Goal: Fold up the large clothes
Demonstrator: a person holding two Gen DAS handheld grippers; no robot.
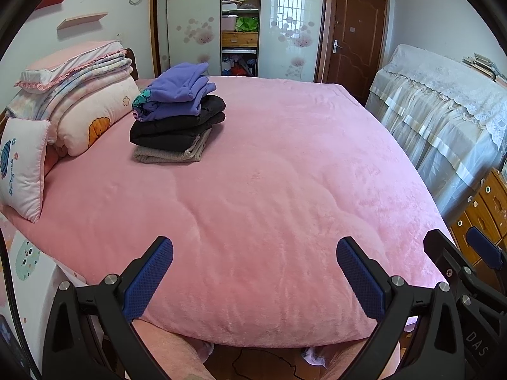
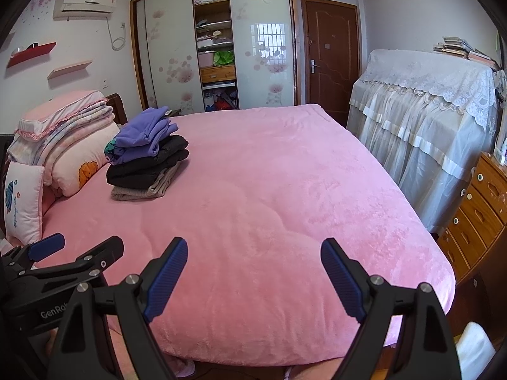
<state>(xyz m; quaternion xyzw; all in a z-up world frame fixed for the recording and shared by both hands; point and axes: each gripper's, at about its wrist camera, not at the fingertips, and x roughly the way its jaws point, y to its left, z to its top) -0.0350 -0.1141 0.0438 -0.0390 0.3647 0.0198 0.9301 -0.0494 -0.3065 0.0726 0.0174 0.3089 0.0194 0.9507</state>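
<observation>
A: What is the bed (image 1: 269, 190) like?
B: It is covered with a pink plush blanket (image 2: 269, 205), soft and a little wavy, with rounded corners. The near part is bare.

A: And where are the clothes?
B: They are in a folded pile (image 1: 177, 114) on the far left part of the bed, just beside the pillows (image 1: 92, 117). On top is a purple knit piece (image 2: 142, 134), under it a thick black one (image 2: 149, 166), and at the bottom a flat beige one (image 2: 142, 191).

A: How does the left claw (image 1: 255, 272) stand?
B: It is spread wide over the near edge of the bed and tilts down. Its blue pads (image 1: 149, 278) have a fine grid texture, and nothing is between them.

A: And the right claw (image 2: 253, 277)?
B: The same: wide apart and empty, with ribbed blue pads (image 2: 166, 280), just right of the left one
</observation>
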